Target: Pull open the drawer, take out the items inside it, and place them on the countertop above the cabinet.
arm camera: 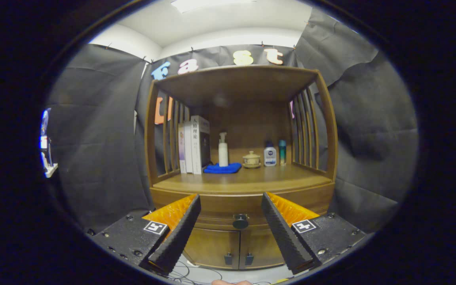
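A wooden cabinet stands ahead of me with its drawer (220,215) closed under the countertop (251,180). A dark round knob (240,221) sits in the middle of the drawer front. My gripper (231,202) is open, its two fingers spread wide to either side of the knob and still a short way in front of it. Nothing is between the fingers. What lies inside the drawer is hidden.
On the countertop stand several books (194,144), a white pump bottle (223,149), a folded blue cloth (222,168), a small lidded cup (251,159) and two small bottles (270,156). Slatted sides and a top shelf enclose it. Two lower doors (228,247) sit under the drawer. Cables lie on the floor.
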Action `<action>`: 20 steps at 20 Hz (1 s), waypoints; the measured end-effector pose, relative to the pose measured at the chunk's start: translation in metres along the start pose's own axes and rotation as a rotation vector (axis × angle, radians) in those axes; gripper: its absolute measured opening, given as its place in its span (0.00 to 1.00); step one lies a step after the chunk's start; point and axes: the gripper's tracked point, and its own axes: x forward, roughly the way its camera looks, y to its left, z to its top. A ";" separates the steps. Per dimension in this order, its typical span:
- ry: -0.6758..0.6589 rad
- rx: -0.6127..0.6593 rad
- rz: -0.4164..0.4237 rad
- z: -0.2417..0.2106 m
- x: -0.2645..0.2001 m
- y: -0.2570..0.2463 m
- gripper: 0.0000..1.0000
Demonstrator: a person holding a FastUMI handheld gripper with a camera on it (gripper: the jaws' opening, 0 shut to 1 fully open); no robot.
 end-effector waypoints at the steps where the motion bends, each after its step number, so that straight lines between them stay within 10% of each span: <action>1: 0.019 -0.004 0.001 -0.009 0.008 0.001 1.00; 15: 0.196 -0.006 -0.092 -0.105 0.104 -0.024 0.95; 20: 0.237 0.021 -0.143 -0.115 0.126 -0.030 0.73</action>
